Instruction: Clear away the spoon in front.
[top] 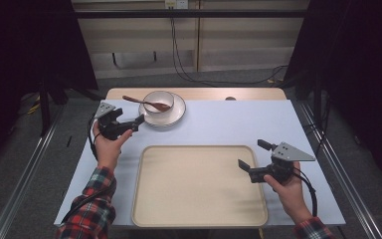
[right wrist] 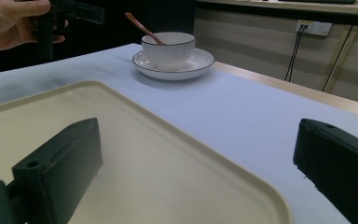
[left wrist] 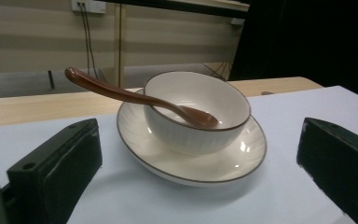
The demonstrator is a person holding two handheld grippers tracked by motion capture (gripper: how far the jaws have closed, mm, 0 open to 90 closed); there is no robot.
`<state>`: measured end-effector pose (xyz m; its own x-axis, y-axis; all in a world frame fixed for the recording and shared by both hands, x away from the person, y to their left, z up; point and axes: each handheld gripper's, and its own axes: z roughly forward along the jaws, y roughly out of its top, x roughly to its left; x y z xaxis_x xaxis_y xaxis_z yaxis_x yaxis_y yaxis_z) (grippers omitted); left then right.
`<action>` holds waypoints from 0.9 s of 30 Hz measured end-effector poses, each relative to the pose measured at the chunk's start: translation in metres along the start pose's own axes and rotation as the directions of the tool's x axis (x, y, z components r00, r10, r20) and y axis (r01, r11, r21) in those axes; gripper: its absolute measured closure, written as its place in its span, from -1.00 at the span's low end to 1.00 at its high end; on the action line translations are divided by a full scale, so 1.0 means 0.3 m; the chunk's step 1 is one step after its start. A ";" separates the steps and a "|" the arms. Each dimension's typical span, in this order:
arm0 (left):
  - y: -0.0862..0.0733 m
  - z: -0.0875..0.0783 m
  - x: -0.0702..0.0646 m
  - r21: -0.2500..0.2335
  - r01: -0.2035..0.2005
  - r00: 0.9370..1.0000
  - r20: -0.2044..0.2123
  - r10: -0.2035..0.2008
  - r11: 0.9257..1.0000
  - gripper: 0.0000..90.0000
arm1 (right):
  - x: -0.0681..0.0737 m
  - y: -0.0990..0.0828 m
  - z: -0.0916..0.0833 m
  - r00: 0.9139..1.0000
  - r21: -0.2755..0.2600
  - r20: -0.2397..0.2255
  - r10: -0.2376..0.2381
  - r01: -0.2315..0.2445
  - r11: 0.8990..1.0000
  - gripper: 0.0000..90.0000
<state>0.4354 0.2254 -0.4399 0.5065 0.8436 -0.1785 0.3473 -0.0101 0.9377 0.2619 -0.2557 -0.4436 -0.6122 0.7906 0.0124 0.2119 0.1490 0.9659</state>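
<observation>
The left gripper (top: 140,119) hovers at the far left of the table, its jaws spread wide and holding nothing, aimed rightward at the plate (top: 178,113) that sits just beyond its tips. In the left gripper view the plate (left wrist: 242,158) lies straight ahead between the two black jaws, near but not yet touched, so the coming move probably turns on a short push forward to bring the jaws around the plate's near rim or up to the bowl. The bowl (top: 158,101) stands upright in the middle of the plate, and the only thing to be seen in it is the head of a brown spoon (top: 146,103). The spoon (left wrist: 135,97) leans on the bowl's rim with its handle rising out toward the far left, so its long axis runs across the left gripper's line of approach rather than along it, with the handle end on the left gripper's side. The right gripper (top: 252,155) is held well apart from all this, at the near right, its jaws also wide open and empty, poised over the right edge of the tray (top: 199,209). The tray is a broad beige one lying flat at the near middle of the table, with nothing in it. The left gripper is plainly the nearer of the two to the plate and its load.
</observation>
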 end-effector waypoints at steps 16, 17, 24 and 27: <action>0.026 0.113 0.052 0.009 0.029 0.997 -0.066 -0.029 1.000 -0.95 | -0.004 -0.001 0.004 1.000 0.002 -0.012 0.004 -0.004 1.000 -0.98; 0.026 0.120 0.054 0.006 0.034 0.997 -0.070 -0.034 0.999 -0.94 | -0.005 -0.001 0.004 1.000 0.001 -0.013 0.003 -0.003 1.000 -0.98; 0.018 0.155 0.079 0.018 0.073 0.992 -0.102 -0.071 0.997 -0.90 | -0.004 0.000 0.005 1.000 -0.005 -0.017 0.009 -0.009 1.000 -0.98; 0.008 0.169 0.093 0.013 0.094 0.990 -0.104 -0.092 0.995 -0.86 | -0.004 0.001 0.006 1.000 -0.009 -0.018 0.010 -0.011 1.000 -0.98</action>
<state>0.4905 0.2215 -0.4577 0.3871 0.8923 -0.2323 0.4037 0.0625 0.9127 0.2639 -0.2555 -0.4438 -0.6235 0.7813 0.0270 0.2112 0.1350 0.9681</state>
